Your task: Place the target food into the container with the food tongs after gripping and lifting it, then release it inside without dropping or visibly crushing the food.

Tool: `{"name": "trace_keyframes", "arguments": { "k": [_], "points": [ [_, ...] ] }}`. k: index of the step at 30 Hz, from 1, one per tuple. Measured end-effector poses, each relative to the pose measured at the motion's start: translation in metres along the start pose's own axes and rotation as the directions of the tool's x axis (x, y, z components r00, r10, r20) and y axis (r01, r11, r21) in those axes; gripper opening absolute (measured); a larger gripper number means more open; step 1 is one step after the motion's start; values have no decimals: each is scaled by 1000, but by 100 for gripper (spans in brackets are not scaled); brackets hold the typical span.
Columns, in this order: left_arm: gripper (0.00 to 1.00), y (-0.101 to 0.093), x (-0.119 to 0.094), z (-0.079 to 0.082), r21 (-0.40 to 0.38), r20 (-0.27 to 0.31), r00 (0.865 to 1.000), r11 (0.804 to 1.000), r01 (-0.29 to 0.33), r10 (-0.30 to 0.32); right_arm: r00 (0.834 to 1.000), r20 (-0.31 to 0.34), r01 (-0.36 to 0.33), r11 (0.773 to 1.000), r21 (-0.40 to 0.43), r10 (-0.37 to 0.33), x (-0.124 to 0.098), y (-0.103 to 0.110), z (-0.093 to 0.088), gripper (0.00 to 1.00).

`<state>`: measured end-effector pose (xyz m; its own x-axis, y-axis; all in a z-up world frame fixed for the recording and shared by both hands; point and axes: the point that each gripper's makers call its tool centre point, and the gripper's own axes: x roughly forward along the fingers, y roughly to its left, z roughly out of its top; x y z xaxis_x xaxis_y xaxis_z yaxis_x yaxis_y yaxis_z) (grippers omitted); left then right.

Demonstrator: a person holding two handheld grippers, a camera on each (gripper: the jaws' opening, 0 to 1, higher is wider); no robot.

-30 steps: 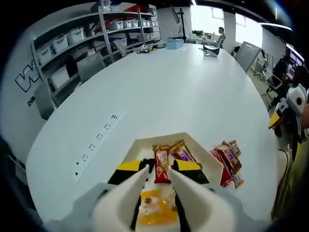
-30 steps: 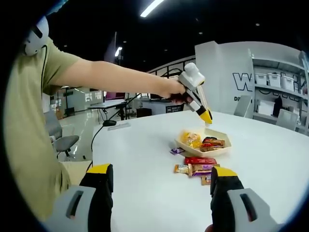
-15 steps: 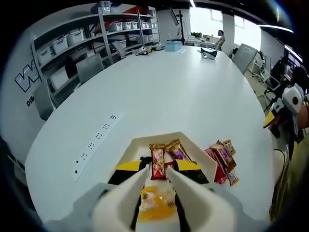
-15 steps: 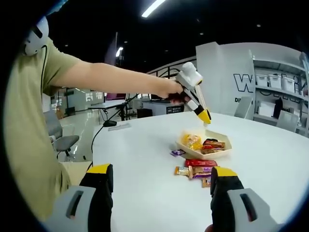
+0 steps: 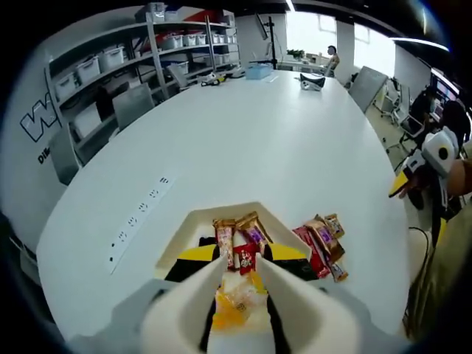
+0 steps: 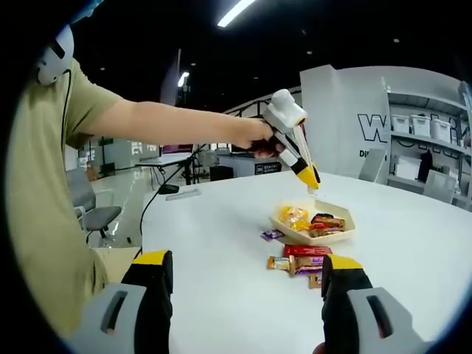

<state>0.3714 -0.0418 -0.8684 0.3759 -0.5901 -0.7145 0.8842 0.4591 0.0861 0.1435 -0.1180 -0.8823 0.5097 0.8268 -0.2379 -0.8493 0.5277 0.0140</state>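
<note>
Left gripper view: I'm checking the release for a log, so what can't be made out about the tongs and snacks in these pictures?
- Left gripper view: the white food tongs cover part of the yellow wrapped snack in the cream paper tray; contact can't be judged.
- Right gripper view: the left gripper is small; its opening is unreadable.
- Both views: wrapper print on the loose snack bars is too small.

A big white "W" [image 5: 31, 124] stands on the grey wall panel [image 5: 22, 158] at the left edge of the left gripper view, smaller letters under it starting "DI". The right gripper view shows that lettering at upper right. The snack wrappers' [image 5: 318, 240] print is too small to read.
</note>
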Motion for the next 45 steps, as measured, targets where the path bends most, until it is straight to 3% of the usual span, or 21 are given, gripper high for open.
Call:
{"name": "trace_keyframes", "arguments": {
  "k": [13, 28, 45],
  "points": [
    [23, -37, -5, 1, -23, -27, 999, 999, 31, -32, 1000, -2, 2, 1000, 3, -2, 0, -1, -2, 82],
    [23, -67, -12, 5, -75, -18, 998, 996, 55, -56, 1000, -1, 12, 1000, 6, -12, -2, -3, -3, 82],
    [24, -106, 5, 2, -52, -38, 996, 996, 73, -75, 1000, -2, 31, 999, 11, -31, -5, -7, -3, 83]
  ]
}}
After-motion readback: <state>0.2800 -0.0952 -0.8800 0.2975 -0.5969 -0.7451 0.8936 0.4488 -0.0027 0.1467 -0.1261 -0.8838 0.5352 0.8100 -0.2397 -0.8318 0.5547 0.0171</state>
